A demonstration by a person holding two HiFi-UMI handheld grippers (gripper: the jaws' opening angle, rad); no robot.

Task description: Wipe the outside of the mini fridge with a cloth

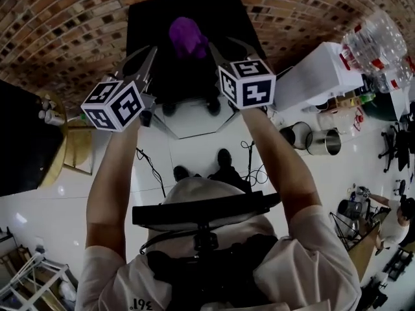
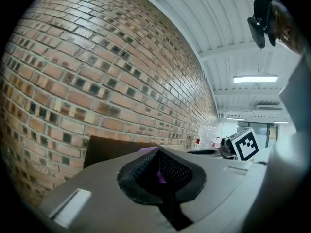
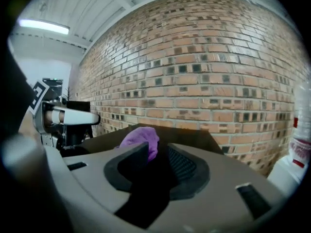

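Crumpled purple cloth (image 1: 188,36) sits on the boxy black fridge (image 1: 150,18), twelve o'clock from the narrowly parted right tongs (image 3: 156,152); left tongs (image 2: 158,153) closed.

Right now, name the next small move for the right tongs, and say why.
Probably ease the right tongs forward and close on the purple cloth: it lies bunched on the mini fridge top just ahead of their parted jaws, ungripped.

cloth (image 1: 188,36): soft purple fabric | mini fridge (image 1: 150,23): smooth matt black | brick wall (image 1: 58,24): rough | floor (image 1: 45,219): glossy
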